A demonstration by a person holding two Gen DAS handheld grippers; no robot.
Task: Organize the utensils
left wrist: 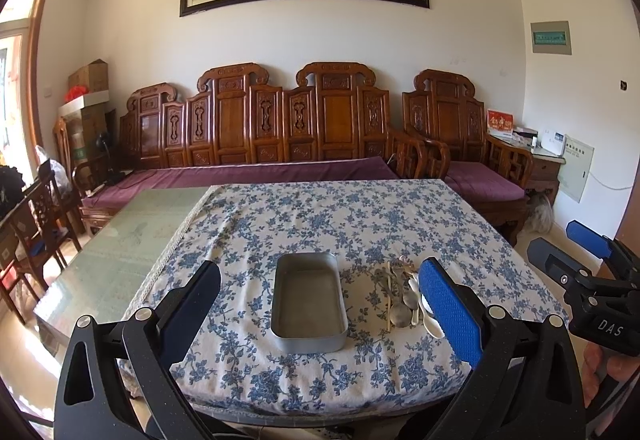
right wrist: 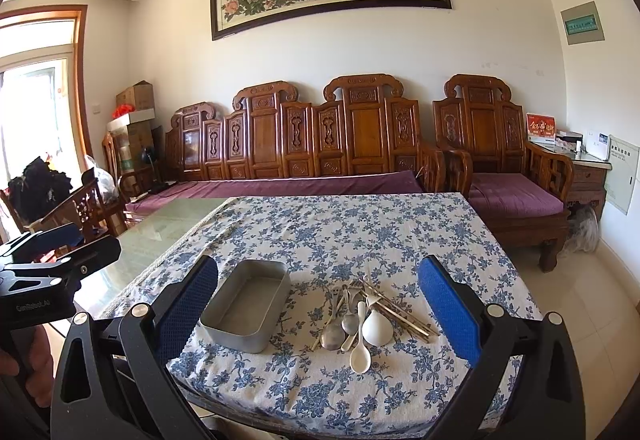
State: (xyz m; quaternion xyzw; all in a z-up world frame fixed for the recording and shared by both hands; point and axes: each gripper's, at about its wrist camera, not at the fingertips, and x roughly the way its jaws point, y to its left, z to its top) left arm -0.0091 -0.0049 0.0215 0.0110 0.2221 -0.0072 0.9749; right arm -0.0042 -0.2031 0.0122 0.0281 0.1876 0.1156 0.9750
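An empty grey metal tin (left wrist: 309,300) (right wrist: 249,304) sits on the blue floral tablecloth (left wrist: 320,216) (right wrist: 340,224) near the front edge. To its right lies a pile of utensils (left wrist: 406,296) (right wrist: 368,314): metal spoons (right wrist: 333,336), white ceramic spoons (right wrist: 376,328) and several chopsticks (right wrist: 404,314). My left gripper (left wrist: 320,300) is open and empty, held above the front edge facing the tin. My right gripper (right wrist: 318,304) is open and empty, facing the utensils; it also shows at the right of the left wrist view (left wrist: 588,260).
The cloth covers the right part of a glass-topped table (left wrist: 132,236) (right wrist: 168,224). A carved wooden sofa with purple cushions (left wrist: 256,172) (right wrist: 280,184) stands behind it, an armchair (right wrist: 512,196) at right, wooden chairs (left wrist: 36,224) at left.
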